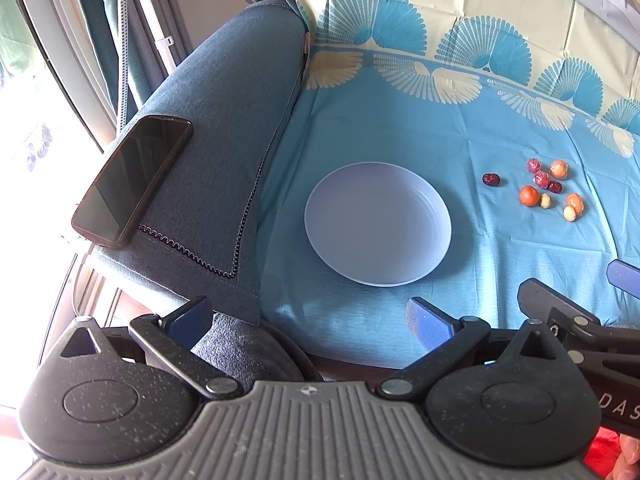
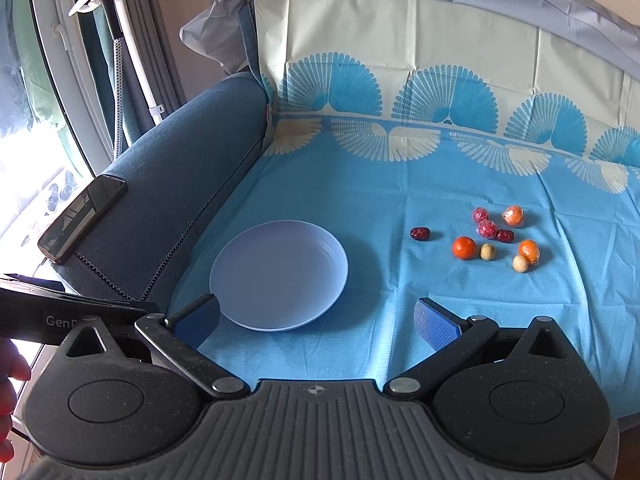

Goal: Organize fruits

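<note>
An empty pale lavender plate [image 1: 432, 236] [image 2: 224, 280] lies on the blue patterned cloth. To its right lie several small fruits: a dark red date [image 1: 491, 179] [image 2: 420, 233] alone nearest the plate, an orange mandarin [image 1: 529, 195] [image 2: 464, 247], two wrapped red ones [image 2: 486, 227], another date [image 2: 505, 235], two wrapped orange ones [image 2: 513, 215], and two pale round ones [image 2: 520, 263]. My left gripper [image 1: 310, 316] is open and empty, near the plate's front edge. My right gripper [image 2: 318, 318] is open and empty, just in front of the plate.
A blue sofa armrest [image 1: 224, 120] [image 2: 180, 152] stands left of the cloth with a black phone [image 1: 134, 180] [image 2: 82, 218] on it. The cloth runs up the sofa back [image 2: 440, 40]. The right gripper's body [image 1: 580, 320] shows at the left view's right edge.
</note>
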Demonstrator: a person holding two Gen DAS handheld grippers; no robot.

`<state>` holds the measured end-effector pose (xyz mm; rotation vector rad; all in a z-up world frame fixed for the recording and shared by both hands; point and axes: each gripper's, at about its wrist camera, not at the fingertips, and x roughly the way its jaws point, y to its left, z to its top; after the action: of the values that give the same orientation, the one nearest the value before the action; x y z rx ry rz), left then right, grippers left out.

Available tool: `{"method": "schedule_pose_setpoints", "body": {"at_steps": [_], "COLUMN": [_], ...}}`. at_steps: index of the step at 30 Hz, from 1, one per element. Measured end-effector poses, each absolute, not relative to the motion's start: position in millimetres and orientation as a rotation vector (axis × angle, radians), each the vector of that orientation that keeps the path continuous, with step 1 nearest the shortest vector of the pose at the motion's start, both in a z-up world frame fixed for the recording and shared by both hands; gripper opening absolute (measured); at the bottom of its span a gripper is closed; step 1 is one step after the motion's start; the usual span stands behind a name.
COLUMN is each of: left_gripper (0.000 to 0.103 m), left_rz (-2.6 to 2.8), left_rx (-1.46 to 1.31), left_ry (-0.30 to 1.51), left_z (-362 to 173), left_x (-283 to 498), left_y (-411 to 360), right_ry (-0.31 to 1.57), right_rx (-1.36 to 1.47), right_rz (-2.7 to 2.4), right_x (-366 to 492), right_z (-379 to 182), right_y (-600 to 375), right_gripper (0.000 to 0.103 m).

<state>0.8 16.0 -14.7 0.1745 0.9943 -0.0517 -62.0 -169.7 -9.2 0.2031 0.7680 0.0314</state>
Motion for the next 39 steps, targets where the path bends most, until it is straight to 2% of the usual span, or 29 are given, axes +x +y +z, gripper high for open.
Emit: {"method": "schedule_pose_setpoints", "body": {"at_steps": [12,21,32,39], "left_gripper": [0.103,0.103,0.103,0.103], "left_rz": [-0.067,-0.216,-0.367,-0.400], "left_rx": [0.200,0.220,0.307,0.373], "left_ry": [1.012,1.001,1.005,0.976], "left_z": [-19,-34,-112,-162], "left_x": [8,28,110,163], "left_y": [1,-72,-222,-271], "right_ry": [0.782,0.722,0.719,0.825], "right_rx": [0.258,0.387,0.350,0.319], "right_rz": [0.019,-0.210,-0.487,-0.410], "right_x": [-57,-57,-14,45], "right_z": [-24,-51,-118,-184], "right_y": [-180,-275,-409,-428], "right_gripper": [0.103,0.103,0.103,0.102]}}
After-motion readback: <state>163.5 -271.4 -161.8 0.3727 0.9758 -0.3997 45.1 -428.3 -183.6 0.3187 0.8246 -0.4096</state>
